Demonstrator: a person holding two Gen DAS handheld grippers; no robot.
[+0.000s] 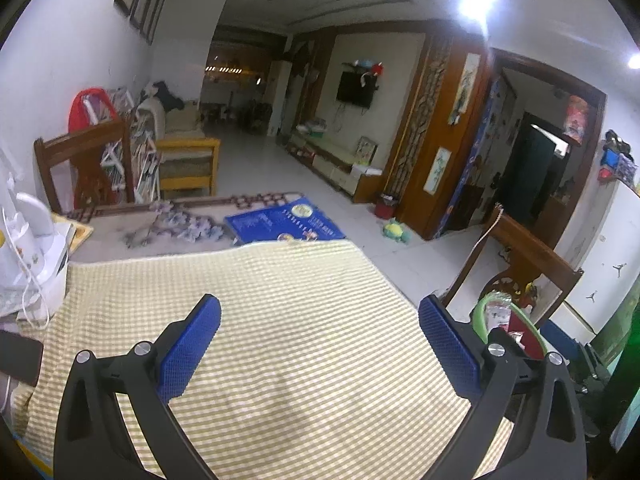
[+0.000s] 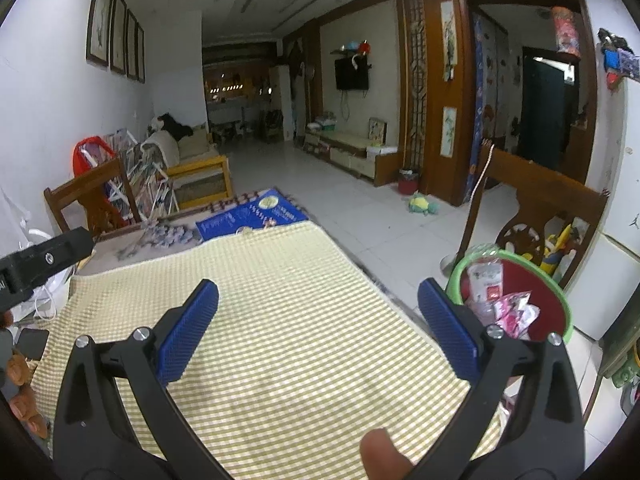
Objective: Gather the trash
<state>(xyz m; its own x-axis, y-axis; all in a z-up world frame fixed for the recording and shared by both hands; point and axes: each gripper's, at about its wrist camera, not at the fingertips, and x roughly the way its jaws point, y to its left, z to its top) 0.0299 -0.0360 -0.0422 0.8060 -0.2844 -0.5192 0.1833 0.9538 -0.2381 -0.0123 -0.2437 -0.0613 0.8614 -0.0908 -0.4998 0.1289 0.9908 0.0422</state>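
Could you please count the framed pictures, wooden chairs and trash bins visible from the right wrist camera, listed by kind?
Framed pictures on the left wall: 4
Wooden chairs (left, right): 2
Green-rimmed trash bin holding wrappers: 1
Small red bin on the floor: 1
Total: 8

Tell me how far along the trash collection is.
Looks nearly done: wrappers already lie in the green-rimmed bin beside the table, and the checked cloth shows no litter. Nothing is in hand: the left gripper and right gripper are both open and empty. No remaining trash is visible.
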